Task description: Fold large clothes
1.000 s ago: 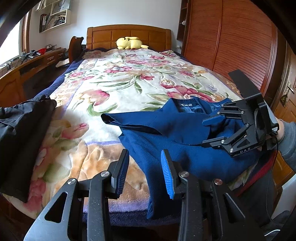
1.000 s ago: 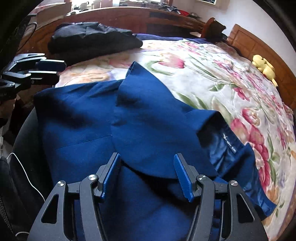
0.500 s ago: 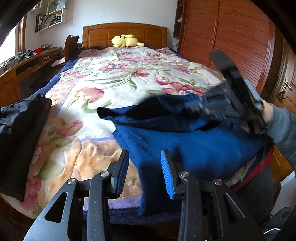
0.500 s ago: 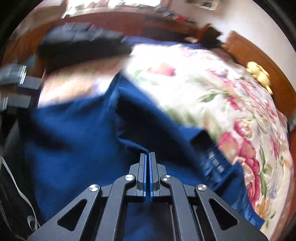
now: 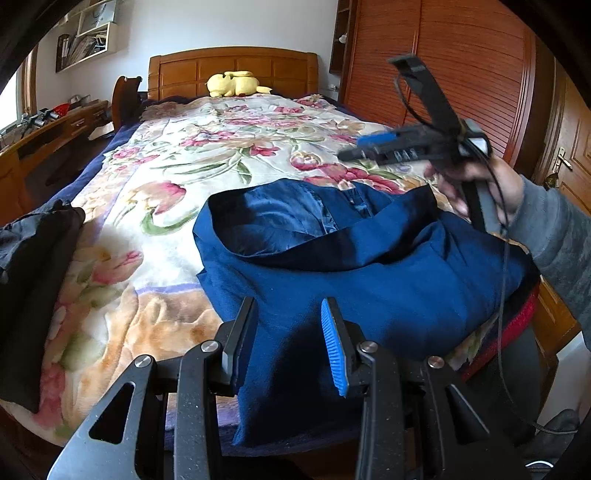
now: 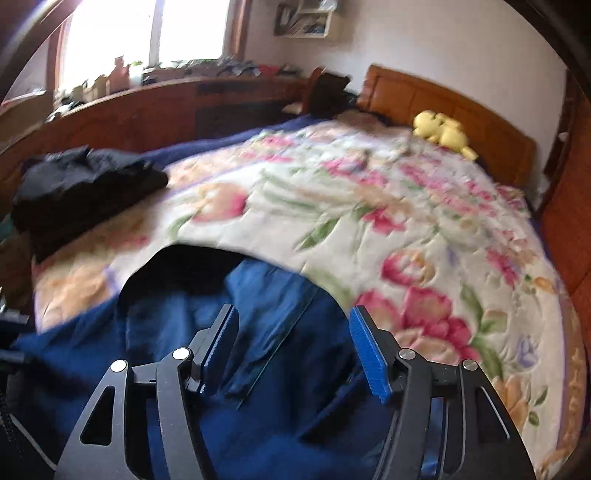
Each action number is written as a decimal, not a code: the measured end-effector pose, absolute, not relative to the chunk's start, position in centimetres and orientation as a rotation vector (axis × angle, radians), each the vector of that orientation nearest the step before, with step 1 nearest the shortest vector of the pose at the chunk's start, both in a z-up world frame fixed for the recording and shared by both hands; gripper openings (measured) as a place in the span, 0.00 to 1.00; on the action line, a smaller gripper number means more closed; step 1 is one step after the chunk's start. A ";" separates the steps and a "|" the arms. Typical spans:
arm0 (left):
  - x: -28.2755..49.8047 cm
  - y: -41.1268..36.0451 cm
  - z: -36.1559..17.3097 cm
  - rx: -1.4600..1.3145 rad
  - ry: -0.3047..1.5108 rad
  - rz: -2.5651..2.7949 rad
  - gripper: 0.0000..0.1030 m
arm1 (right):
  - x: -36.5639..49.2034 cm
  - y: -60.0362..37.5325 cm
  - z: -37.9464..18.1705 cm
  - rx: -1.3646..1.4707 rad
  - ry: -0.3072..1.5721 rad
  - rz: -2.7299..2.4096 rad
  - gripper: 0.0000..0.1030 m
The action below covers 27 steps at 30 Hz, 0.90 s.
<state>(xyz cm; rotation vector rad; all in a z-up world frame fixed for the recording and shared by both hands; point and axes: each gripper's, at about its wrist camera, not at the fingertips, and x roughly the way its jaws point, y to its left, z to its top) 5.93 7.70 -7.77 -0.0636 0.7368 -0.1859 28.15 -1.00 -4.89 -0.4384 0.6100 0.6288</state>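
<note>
On floral bedspread (image 5: 155, 206), blue garment (image 5: 369, 280); left gripper (image 5: 288, 343) and right gripper (image 6: 295, 350) parted, empty, the right's jaws just opened.

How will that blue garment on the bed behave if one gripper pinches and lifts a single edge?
The blue garment will probably drape and sag: it already lies in soft, uneven folds. Its shinier lining may let layers slide apart. Looks thick, so likely heavy for one pinch.

Bedspread: I'm seeing a floral blanket (image 5: 192, 155) lying across the bed.
Headboard: a wooden headboard (image 5: 232, 70) is standing at the far end, a yellow plush toy (image 5: 234, 83) sitting against it.
Left side: a long wooden bench (image 6: 147, 107) is running under the window (image 6: 147, 29).
Right side: a slatted wardrobe (image 5: 461, 62) is flanking the bed.
</note>
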 end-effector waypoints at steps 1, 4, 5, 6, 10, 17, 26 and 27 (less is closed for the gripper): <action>6.0 7.6 -7.9 -0.065 0.740 -0.188 0.35 | 28.3 -1.2 -5.8 -0.441 0.657 0.659 0.62; 6.2 7.1 -8.2 -0.062 0.750 -0.197 0.35 | 28.0 -1.4 -8.4 -0.459 0.779 0.741 0.62; 6.2 6.9 -8.2 -0.060 0.753 -0.199 0.35 | 27.8 -1.2 -9.4 -0.477 0.800 0.762 0.62; 6.2 6.7 -8.3 -0.058 0.757 -0.202 0.35 | 27.7 -1.0 -10.0 -0.489 0.816 0.782 0.62; 6.3 6.1 -8.2 -0.052 0.761 -0.209 0.35 | 28.0 0.0 -11.4 -0.495 0.854 0.859 0.62; 6.2 6.1 -8.4 -0.052 0.767 -0.211 0.35 | 27.9 3.3 -13.6 -0.568 0.898 0.885 0.62; 6.2 6.4 -9.0 -0.062 0.776 -0.212 0.35 | 27.0 5.1 -11.9 -0.649 0.743 0.824 0.03; 6.2 6.4 -9.0 -0.064 0.777 -0.212 0.35 | 27.4 5.0 -11.4 -0.641 0.717 0.789 0.03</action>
